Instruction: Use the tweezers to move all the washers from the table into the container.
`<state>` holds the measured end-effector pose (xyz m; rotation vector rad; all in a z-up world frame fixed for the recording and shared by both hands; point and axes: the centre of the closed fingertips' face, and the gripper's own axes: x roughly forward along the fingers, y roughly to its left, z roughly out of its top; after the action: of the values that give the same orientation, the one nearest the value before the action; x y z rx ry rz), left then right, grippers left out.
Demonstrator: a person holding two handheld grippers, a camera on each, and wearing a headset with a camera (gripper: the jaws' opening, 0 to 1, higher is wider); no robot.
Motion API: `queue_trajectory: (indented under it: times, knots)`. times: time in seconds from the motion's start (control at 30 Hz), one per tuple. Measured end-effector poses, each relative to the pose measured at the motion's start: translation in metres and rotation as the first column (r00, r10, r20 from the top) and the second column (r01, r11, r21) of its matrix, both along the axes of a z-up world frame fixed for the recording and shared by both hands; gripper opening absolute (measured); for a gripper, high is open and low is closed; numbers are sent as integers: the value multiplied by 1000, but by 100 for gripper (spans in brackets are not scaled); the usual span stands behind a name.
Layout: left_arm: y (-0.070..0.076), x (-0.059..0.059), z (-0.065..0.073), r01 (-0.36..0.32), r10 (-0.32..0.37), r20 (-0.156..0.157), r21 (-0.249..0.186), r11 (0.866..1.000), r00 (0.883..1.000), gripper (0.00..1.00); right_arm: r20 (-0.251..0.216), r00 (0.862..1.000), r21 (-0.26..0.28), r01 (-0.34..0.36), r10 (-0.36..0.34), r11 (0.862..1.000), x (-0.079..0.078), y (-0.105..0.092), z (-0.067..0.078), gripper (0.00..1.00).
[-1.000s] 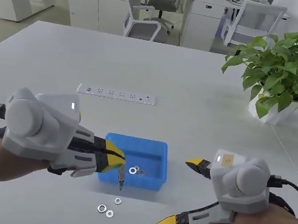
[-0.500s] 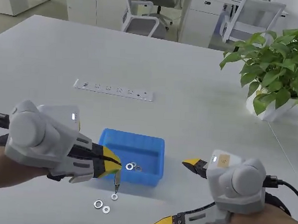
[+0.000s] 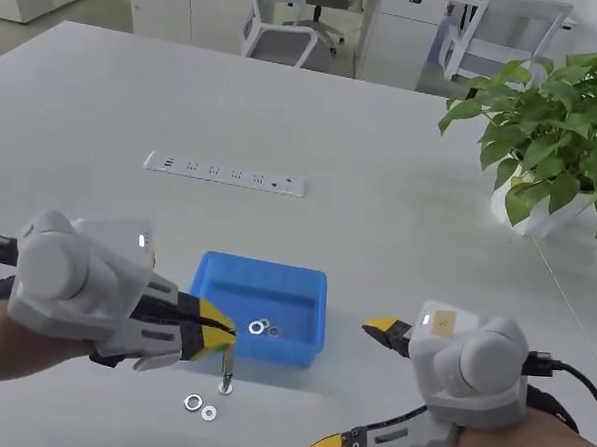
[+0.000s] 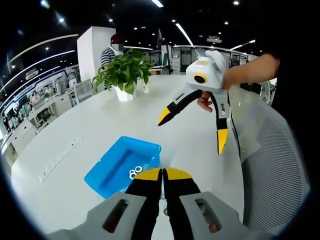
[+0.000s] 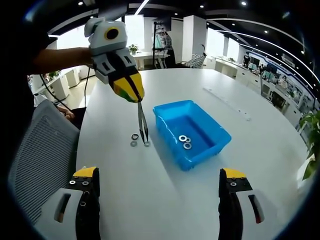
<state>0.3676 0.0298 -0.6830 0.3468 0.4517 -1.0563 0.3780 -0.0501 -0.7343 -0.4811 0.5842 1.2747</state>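
Note:
My left gripper (image 3: 223, 330) is shut on metal tweezers (image 3: 227, 368) that point straight down. Their tips rest at a washer (image 3: 227, 387) lying just in front of the blue container (image 3: 295, 283). Two more washers (image 3: 200, 408) lie on the table a little to the left. Inside the container sit a few washers (image 3: 264, 329). In the right gripper view the tweezers (image 5: 142, 122) hang from the left gripper (image 5: 131, 92) beside the table washers (image 5: 134, 140). My right gripper (image 3: 350, 388) hovers open to the right of the container, holding nothing.
A white power strip (image 3: 226, 173) lies on the table behind the container. A potted plant (image 3: 553, 137) stands at the far right. Office chairs (image 3: 279, 22) stand beyond the table's far edge.
The left gripper has come down and the tweezers' tips have dropped from above the container's front wall to the nearest washer on the table. The right gripper has stayed open in place.

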Motion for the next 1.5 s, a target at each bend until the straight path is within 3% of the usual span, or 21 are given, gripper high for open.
queue_trajectory:
  times: [0.57, 0.77, 0.83, 0.93, 1.13, 1.5]
  knots:
    - [-2, -1, -4, 0, 0, -8, -8, 1000, 1000, 5, -5, 1000, -3, -19, 19, 1000, -3, 3, -3, 98]
    - [-1, -2, -5, 22, -22, -4, 5, 1000, 1000, 5, 23, 995, 23, -100, 100, 995, -5, 20, 1, 89]
    - [-1, -1, -6, 29, -29, -5, 7, 1000, 1000, 5, 55, 988, 29, -148, 146, 989, -4, 28, 4, 82]
    - [-1, 0, -6, 32, -32, -5, 9, 999, 999, 5, 61, 977, 56, -206, 203, 977, -5, 41, 8, 74]
    - [-1, 2, -8, 32, -32, -13, 2, 999, 999, 5, 69, 956, 46, -289, 286, 956, -4, 59, 7, 58]
    - [-1, 2, -9, 39, -39, -26, 6, 999, 999, 5, 82, 879, -25, -469, 469, 883, -13, 85, -8, 31]
